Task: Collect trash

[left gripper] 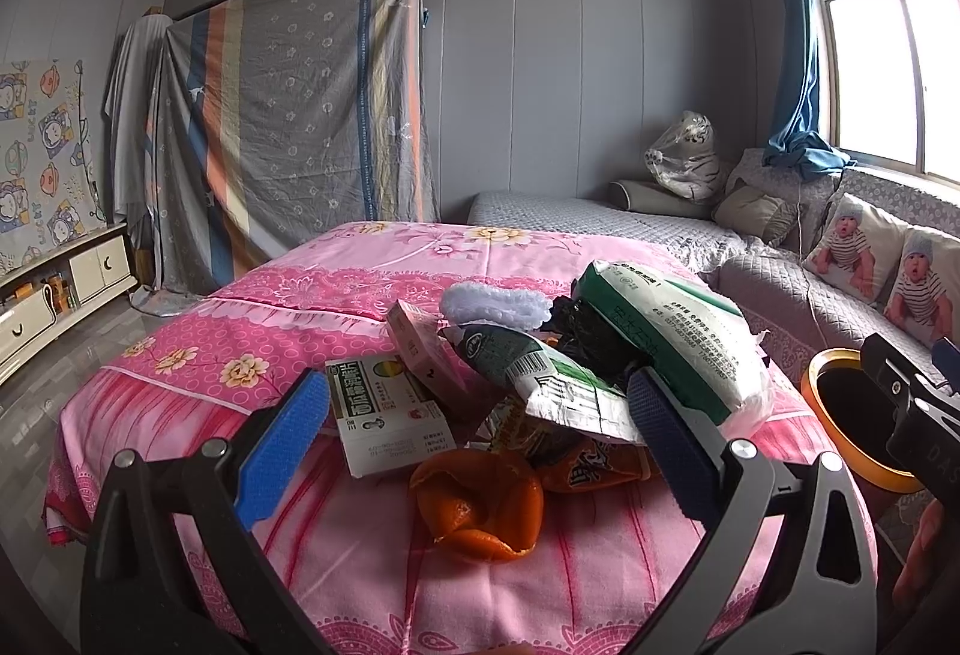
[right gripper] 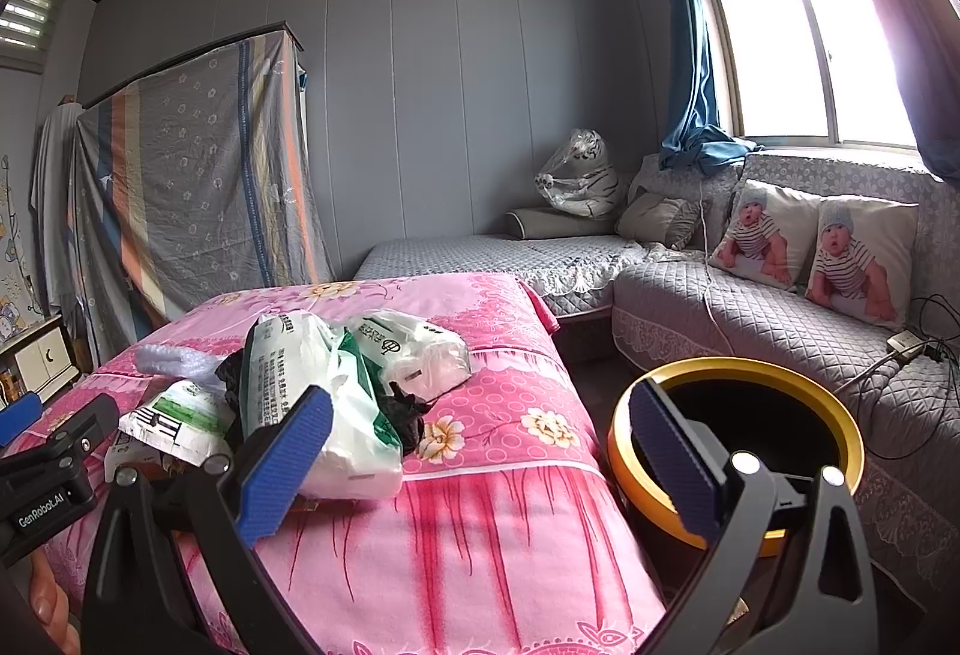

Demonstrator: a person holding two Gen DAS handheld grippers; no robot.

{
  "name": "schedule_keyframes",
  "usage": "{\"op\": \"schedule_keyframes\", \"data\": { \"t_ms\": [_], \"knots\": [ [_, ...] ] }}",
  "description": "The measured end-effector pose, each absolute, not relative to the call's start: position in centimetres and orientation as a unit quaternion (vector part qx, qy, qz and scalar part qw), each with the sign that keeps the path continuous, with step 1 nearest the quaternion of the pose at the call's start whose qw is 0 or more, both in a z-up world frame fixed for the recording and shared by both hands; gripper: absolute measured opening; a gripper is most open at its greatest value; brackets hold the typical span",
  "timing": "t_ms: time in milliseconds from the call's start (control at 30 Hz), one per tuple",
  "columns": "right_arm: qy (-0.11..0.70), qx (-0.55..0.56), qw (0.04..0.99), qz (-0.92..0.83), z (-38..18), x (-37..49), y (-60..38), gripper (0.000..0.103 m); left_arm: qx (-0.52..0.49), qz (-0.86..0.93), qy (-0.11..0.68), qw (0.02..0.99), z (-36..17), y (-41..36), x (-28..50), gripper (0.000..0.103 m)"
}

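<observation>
A pile of trash lies on the pink flowered cloth (left gripper: pixel 336 295) of the table. In the left wrist view I see orange peel (left gripper: pixel 480 499), a white medicine box (left gripper: pixel 387 415), a pink box (left gripper: pixel 420 343), a green-white wrapper (left gripper: pixel 570 385), an orange snack bag (left gripper: pixel 594 466), a big green-white plastic bag (left gripper: pixel 678 337) and a white fluffy piece (left gripper: pixel 495 304). My left gripper (left gripper: pixel 474 445) is open over the peel and boxes. My right gripper (right gripper: pixel 480 457) is open and empty between the big bag (right gripper: pixel 312 397) and the yellow-rimmed black bin (right gripper: pixel 738 385), which stands right of the table.
A grey quilted sofa (right gripper: pixel 750 307) with baby-print cushions (right gripper: pixel 816 247) runs behind and right of the bin. Cables and a power strip (right gripper: pixel 906 343) lie on it. A cloth-covered wardrobe (left gripper: pixel 288 138) stands at the back left, a low cabinet (left gripper: pixel 60 295) at far left.
</observation>
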State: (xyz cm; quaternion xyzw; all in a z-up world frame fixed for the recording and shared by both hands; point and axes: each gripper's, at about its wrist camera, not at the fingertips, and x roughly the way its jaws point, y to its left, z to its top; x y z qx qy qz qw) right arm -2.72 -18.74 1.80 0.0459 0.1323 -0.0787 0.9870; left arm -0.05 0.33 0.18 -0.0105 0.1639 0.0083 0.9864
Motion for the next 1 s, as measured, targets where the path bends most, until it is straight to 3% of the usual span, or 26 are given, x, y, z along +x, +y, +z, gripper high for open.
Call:
{"op": "schedule_keyframes", "data": {
  "t_ms": [1000],
  "knots": [
    [0.133, 0.046, 0.987, -0.079, 1.8, -2.69, -18.77, 0.095, -0.01, 0.009, 0.165, 0.986, -0.05, 0.15, -0.03, 0.096]
  ]
}}
